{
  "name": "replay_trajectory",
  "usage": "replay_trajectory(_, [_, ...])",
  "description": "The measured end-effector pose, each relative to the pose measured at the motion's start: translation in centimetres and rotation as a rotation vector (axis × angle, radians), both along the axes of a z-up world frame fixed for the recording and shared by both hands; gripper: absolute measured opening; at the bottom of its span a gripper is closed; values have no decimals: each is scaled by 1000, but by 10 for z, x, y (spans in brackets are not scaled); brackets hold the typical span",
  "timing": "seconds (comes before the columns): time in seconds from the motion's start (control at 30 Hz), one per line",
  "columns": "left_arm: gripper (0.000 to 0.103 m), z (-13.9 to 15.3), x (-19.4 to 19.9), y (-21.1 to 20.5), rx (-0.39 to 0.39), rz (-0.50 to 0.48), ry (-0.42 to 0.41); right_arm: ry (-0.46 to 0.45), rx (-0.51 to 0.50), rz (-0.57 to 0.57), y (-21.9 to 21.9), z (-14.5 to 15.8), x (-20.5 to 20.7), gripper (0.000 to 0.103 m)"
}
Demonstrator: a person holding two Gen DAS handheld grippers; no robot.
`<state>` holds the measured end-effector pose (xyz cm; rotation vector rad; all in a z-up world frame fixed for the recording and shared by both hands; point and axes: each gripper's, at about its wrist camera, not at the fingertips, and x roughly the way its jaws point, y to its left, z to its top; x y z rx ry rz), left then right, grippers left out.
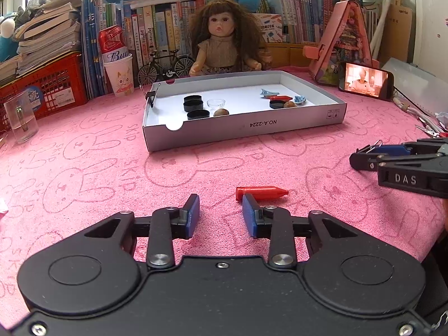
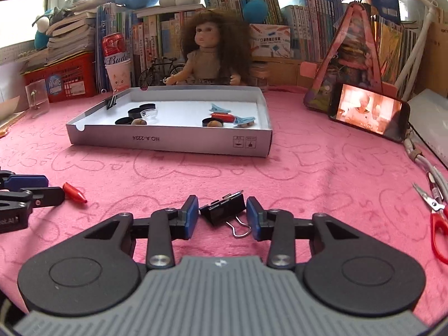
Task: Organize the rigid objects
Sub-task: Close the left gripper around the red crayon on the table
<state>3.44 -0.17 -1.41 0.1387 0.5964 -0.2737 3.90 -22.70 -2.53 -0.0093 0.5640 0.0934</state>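
Note:
A white shallow box (image 1: 246, 128) (image 2: 168, 142) sits on the pink cloth and holds black caps, a clear dish, nuts, blue clips and a red piece. A red crayon-shaped piece (image 1: 261, 192) lies on the cloth just ahead of my open left gripper (image 1: 221, 214), touching its right finger; it also shows in the right wrist view (image 2: 74, 191). A black binder clip (image 2: 225, 210) lies between the fingers of my open right gripper (image 2: 222, 215), not clamped. The right gripper shows at the right edge of the left wrist view (image 1: 364, 159).
A doll (image 1: 224, 39) sits behind the box. A phone (image 1: 366, 81) (image 2: 369, 112) leans at right. Red-handled scissors (image 2: 436, 218) and cables lie far right. A glass cup (image 1: 19, 117), a paper cup (image 1: 120, 77), a red crate (image 1: 42, 84) and books stand at the back left.

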Motion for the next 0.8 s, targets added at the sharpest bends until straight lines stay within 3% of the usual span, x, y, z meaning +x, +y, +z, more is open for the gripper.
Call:
replay_trajectory(0.03, [34, 0, 0, 0, -4, 2, 0, 8, 5, 23, 1, 1, -1, 46])
replay_trajectory(0.17, [35, -1, 0, 1, -12, 7, 0, 40, 24, 98, 6, 5, -5, 62])
replay_trajectory(0.33, [36, -1, 0, 2, -19, 9, 0, 33, 27, 192, 2, 6, -12, 67])
replay_trajectory(0.5, [38, -1, -2, 2, -32, 20, -1, 8, 29, 172, -2, 6, -12, 67])
replay_trajectory(0.67, [47, 1, -8, 0, -90, 2, 1, -39, 33, 117, 1, 0, -12, 67])
replay_trajectory(0.8, [51, -3, -15, -11, -69, -15, -21, -73, 33, 71, 5, -6, -15, 67])
